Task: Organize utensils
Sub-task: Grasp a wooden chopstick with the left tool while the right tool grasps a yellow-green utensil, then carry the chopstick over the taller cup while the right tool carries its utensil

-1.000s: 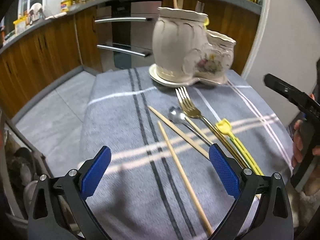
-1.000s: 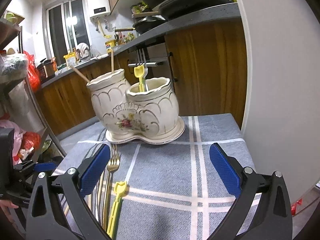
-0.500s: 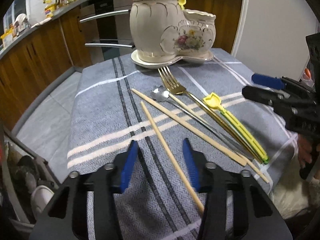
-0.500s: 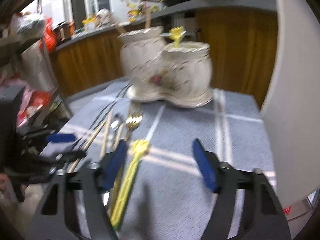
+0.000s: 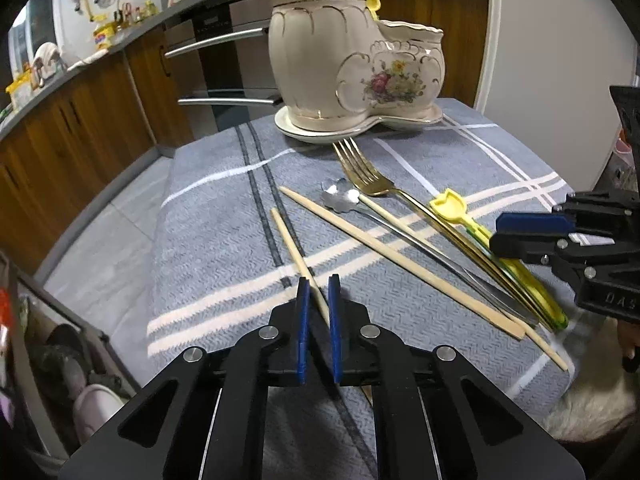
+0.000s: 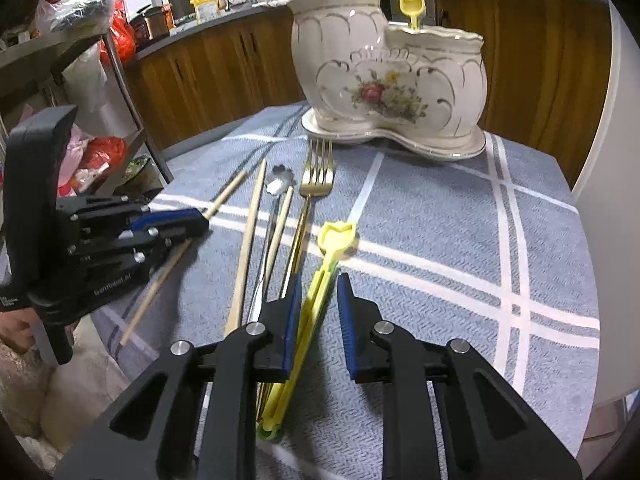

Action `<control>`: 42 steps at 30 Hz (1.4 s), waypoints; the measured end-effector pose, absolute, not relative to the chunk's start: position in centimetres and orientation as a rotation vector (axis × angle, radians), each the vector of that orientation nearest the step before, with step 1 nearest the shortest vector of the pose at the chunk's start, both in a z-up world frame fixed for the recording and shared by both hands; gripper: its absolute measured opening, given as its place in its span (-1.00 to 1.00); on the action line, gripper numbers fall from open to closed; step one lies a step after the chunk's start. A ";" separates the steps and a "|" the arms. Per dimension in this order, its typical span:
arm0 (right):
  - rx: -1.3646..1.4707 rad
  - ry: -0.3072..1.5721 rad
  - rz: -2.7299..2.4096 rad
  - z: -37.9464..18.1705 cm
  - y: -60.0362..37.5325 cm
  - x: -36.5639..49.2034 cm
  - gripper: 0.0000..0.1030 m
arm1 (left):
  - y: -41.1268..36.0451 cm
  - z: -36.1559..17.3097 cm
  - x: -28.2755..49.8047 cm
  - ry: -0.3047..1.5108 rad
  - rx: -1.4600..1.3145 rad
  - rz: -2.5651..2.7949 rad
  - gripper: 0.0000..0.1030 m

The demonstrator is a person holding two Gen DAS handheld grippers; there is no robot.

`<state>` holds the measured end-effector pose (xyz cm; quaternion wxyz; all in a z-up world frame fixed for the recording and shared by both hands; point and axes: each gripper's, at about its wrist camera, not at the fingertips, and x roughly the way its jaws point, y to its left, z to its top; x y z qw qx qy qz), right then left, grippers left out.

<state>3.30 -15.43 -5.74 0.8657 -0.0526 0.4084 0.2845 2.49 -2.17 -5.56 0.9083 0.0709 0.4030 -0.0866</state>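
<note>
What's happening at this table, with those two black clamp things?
A person is sorting utensils into the ceramic holder, a gripper in each hand. The left gripper is closing on a chopstick. The right gripper is closing around the yellow utensil, though a gap remains on one side. A gold fork, a spoon and more chopsticks lie on the cloth.

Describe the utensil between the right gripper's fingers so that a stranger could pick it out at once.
Start at the cream floral holder on the grey striped cloth. In front lies a row of utensils; the yellow plastic utensil is the rightmost, beside the gold fork. It alone is bright yellow, with a tulip-shaped head.
</note>
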 end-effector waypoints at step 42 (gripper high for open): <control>0.116 0.454 0.481 -0.5 -20.7 4.0 -0.81 | 0.9 -2.2 1.8 0.523 -0.003 -0.206 -0.90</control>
